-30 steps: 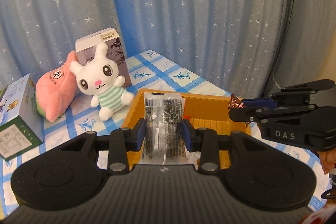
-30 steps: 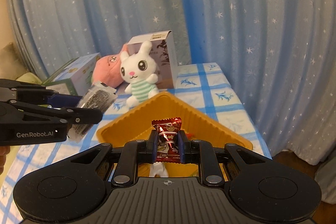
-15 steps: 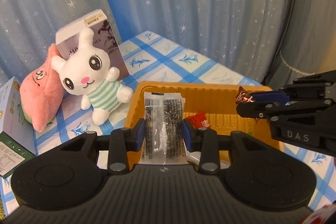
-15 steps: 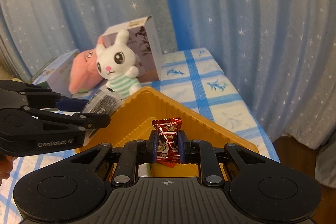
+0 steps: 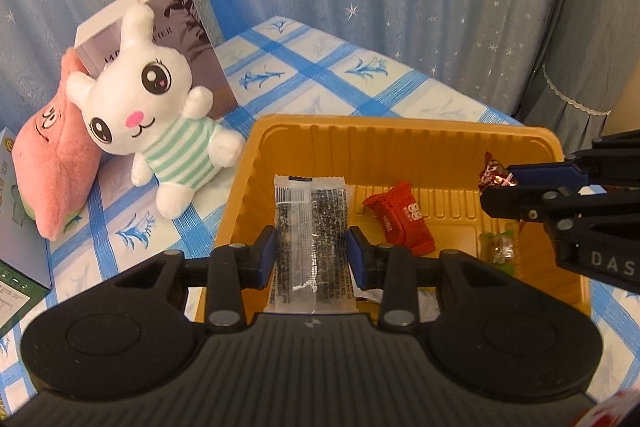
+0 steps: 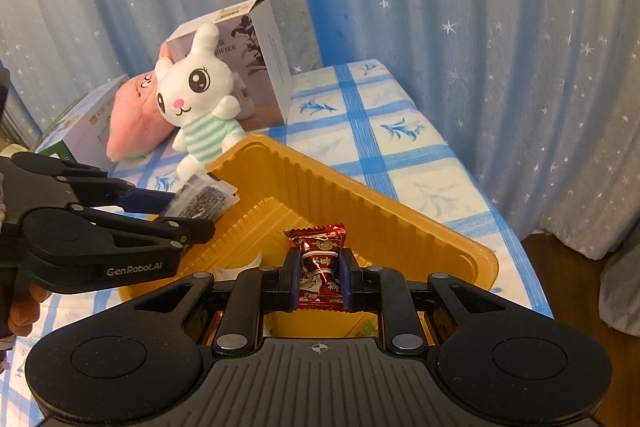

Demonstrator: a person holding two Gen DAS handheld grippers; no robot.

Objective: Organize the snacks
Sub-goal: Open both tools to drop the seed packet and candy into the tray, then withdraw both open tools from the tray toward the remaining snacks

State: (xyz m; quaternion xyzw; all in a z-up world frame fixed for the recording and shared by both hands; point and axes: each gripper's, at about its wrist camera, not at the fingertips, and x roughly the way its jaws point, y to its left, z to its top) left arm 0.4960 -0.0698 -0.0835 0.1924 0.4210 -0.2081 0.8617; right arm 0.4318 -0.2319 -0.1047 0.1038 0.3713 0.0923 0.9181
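Observation:
An orange ribbed tray (image 5: 400,135) (image 6: 360,199) sits on the blue-checked tablecloth. My left gripper (image 5: 312,247) (image 6: 188,211) is shut on a clear packet of dark seaweed snack (image 5: 310,227) (image 6: 204,199), held above the tray's near left part. My right gripper (image 6: 320,267) (image 5: 500,183) is shut on a red-brown wrapped candy (image 6: 320,263) (image 5: 494,173) over the tray's right side. Inside the tray lie a red snack pack (image 5: 402,217), a small green-wrapped sweet (image 5: 500,247) and a white wrapper (image 6: 244,263).
A white plush rabbit (image 5: 156,119) (image 6: 196,95) leans on a grey-and-white box (image 5: 176,27) (image 6: 248,63), with a pink plush (image 5: 52,159) and a green-and-white box (image 5: 12,227) to its left. Starred blue curtains close in the back. The table edge drops off at right (image 6: 520,247).
Both grippers have sunk and moved forward toward the tray, each still holding its snack. The tray's inside and the red pack now show more fully.

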